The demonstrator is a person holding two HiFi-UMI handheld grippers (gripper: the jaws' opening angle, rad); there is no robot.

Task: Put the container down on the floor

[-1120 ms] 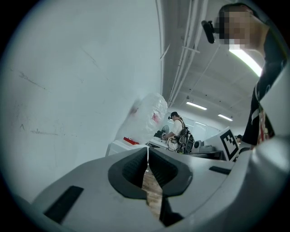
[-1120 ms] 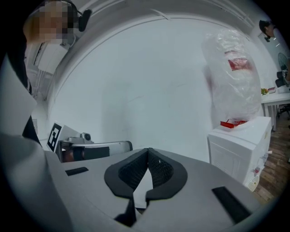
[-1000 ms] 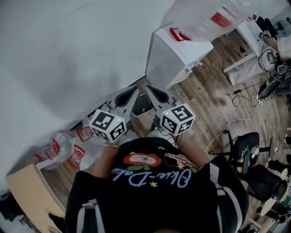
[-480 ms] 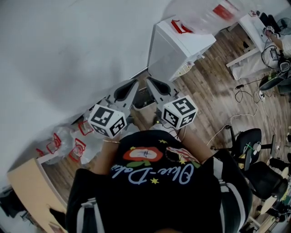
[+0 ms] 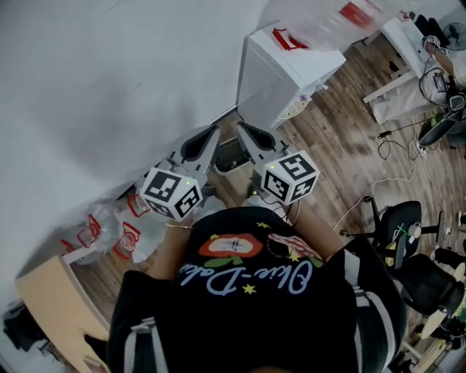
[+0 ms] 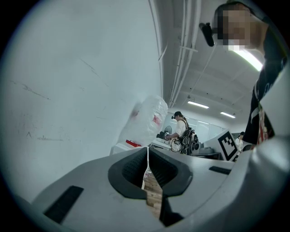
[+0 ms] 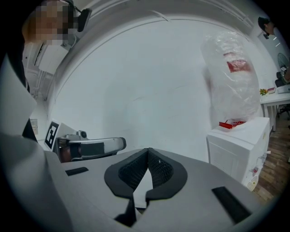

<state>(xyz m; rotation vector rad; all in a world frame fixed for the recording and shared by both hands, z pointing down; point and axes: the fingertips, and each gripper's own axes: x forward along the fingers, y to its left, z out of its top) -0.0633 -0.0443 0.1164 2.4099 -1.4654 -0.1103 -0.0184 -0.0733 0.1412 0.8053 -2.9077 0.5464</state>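
Observation:
A small dark open-topped container (image 5: 231,155) stands on the wooden floor by the white wall, seen in the head view between the two grippers' tips. My left gripper (image 5: 212,134) and right gripper (image 5: 241,130) are held side by side in front of the person's chest and point toward the wall. Both are shut with nothing between the jaws. In the left gripper view the left gripper (image 6: 147,155) has its pads closed together. The right gripper (image 7: 148,156) shows the same in the right gripper view. Neither gripper touches the container.
A white cabinet (image 5: 285,71) stands right of the container with a clear plastic bag (image 5: 331,18) on top. Crumpled plastic bags (image 5: 109,232) lie on the floor at left, beside a wooden board (image 5: 47,306). Office chairs (image 5: 404,251) and cables (image 5: 364,207) are at right.
Both grippers keep their place and stay shut. Only the head view has shifted a little.

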